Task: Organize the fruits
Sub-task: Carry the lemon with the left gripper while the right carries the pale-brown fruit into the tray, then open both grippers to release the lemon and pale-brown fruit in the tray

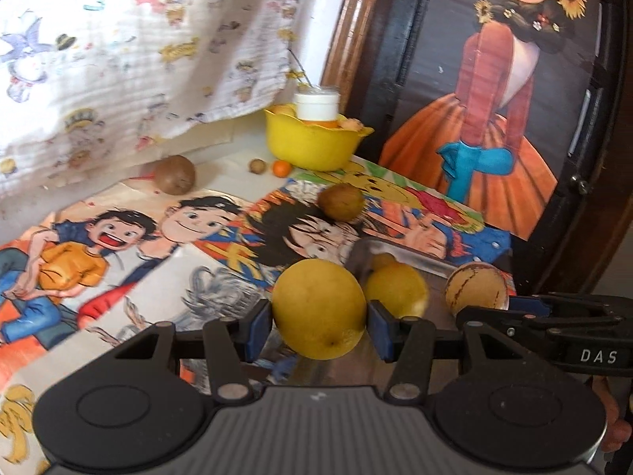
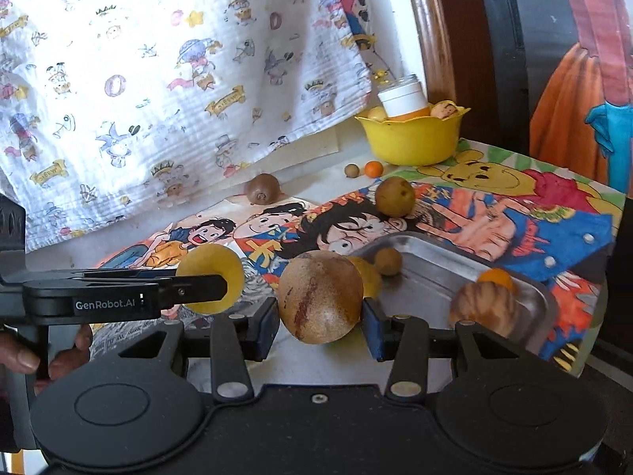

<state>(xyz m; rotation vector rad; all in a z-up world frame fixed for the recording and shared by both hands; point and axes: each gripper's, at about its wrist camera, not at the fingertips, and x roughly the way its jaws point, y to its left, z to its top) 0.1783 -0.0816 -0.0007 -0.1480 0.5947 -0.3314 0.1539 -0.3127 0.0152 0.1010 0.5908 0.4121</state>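
Observation:
My left gripper (image 1: pixel 319 324) is shut on a yellow round fruit (image 1: pixel 319 308), held just left of the metal tray (image 1: pixel 415 259). It also shows in the right wrist view (image 2: pixel 209 277). My right gripper (image 2: pixel 321 322) is shut on a brown speckled round fruit (image 2: pixel 320 297), held at the tray's (image 2: pixel 431 277) near left corner. That fruit shows in the left wrist view (image 1: pixel 476 289). In the tray lie a yellow lemon (image 1: pixel 397 288), a small brown fruit (image 2: pixel 388 261), a small orange fruit (image 2: pixel 495 278) and a croissant-like piece (image 2: pixel 486 308).
A yellow bowl (image 1: pixel 316 140) with a white-capped jar (image 1: pixel 317 103) and fruits stands at the back. Loose on the cartoon mat: a kiwi (image 1: pixel 174 174), a brown fruit (image 1: pixel 341 202), a small nut (image 1: pixel 257 166) and a tiny orange (image 1: pixel 281 168). A patterned cloth (image 1: pixel 138 59) hangs on the left.

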